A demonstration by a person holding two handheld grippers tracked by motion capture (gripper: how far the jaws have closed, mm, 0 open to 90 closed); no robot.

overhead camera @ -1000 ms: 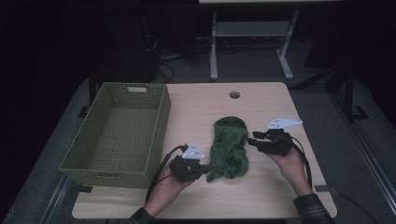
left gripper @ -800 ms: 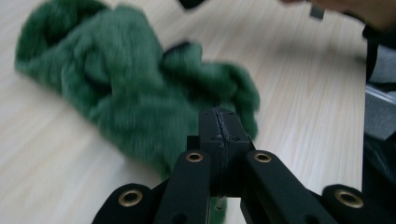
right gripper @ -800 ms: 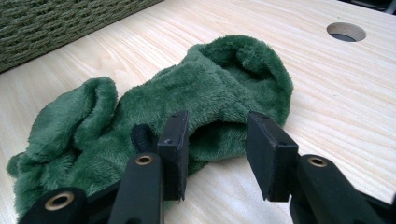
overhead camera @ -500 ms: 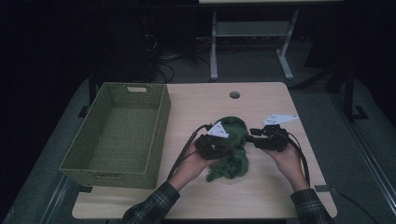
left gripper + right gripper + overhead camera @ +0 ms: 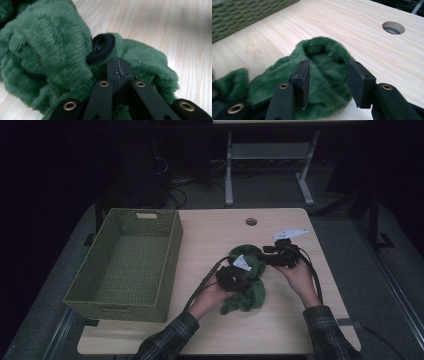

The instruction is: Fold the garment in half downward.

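One green plush toy [image 5: 247, 280] lay mid-table, long axis running near-to-far, its end with a black button eye [image 5: 101, 48] unclear. Left gripper [image 5: 117, 67] jaws pinched closed on its fur; right gripper [image 5: 328, 80] jaws gaped wide over its far end. One woven basket [image 5: 125, 262] sat left.

The high view looked down on the dim desk [image 5: 280, 320] from above; both gripper views sat close, apparently sharing the green plush [image 5: 50, 62].

One crumpled dark green plush fabric item [image 5: 247, 282] with a round black knitted ring-shaped patch [image 5: 101, 48] lies bunched on the pale wooden surface [image 5: 280, 330], near its centre, right of the woven green basket [image 5: 125, 265].
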